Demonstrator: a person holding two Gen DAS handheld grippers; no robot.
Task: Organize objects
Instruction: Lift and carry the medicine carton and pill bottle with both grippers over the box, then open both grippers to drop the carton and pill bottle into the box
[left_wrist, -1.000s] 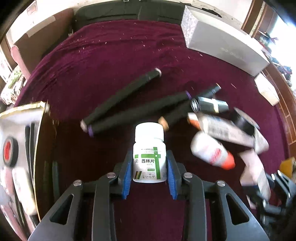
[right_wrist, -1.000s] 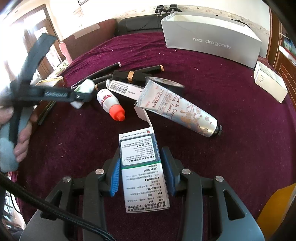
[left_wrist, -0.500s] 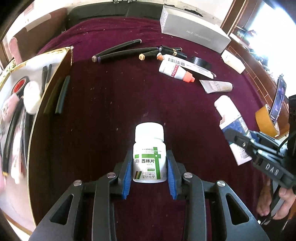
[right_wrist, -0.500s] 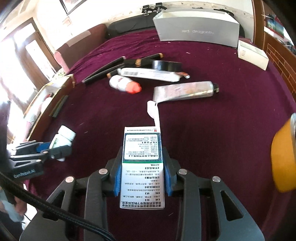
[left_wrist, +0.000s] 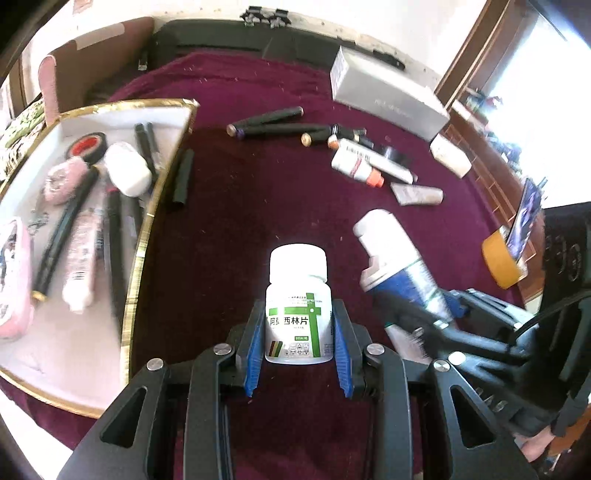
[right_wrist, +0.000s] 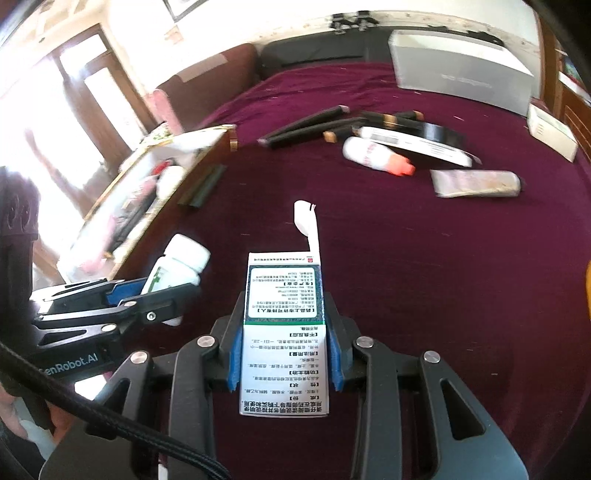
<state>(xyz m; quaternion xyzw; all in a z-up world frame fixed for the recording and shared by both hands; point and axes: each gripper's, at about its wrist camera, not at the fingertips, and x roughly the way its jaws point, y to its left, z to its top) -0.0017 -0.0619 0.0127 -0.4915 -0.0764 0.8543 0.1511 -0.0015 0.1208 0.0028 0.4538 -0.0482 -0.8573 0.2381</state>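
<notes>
A: Start at the tools. What has each one got?

B: The left gripper (left_wrist: 299, 332) pinches a white pill bottle (left_wrist: 298, 317) upright between its blue pads, cap up, above the cloth. The right gripper (right_wrist: 283, 339) clamps a medicine box (right_wrist: 284, 332) between its pads, the top flap (right_wrist: 306, 221) standing open. Its jaws closed a little during the last second, and the box sits between them.

A: How do the two stand to each other?

B: Side by side, close together, both angled down at the table.

A: And the surface under them?

B: A dark maroon cloth (left_wrist: 236, 206), flecked with pale lint. On the left lies a white tray with a gold rim (left_wrist: 140, 236), already holding pens, a red tape roll, a white bottle and pink items. A black pen (left_wrist: 183, 180) lies just outside its rim.

A: What lies loose farther out?

B: A cluster of dark markers (left_wrist: 266, 119), an orange-capped bottle (left_wrist: 354, 168), a black tape roll (right_wrist: 439, 133) and a silver tube (right_wrist: 476, 182). Behind them stand a long grey box (left_wrist: 384, 98) and a small white box (right_wrist: 552, 132).

A: The room?

B: Pale walls, a dark padded bench (left_wrist: 221, 37) at the far edge, a brown chair back (right_wrist: 207, 85) and bright windows with wooden frames.
</notes>
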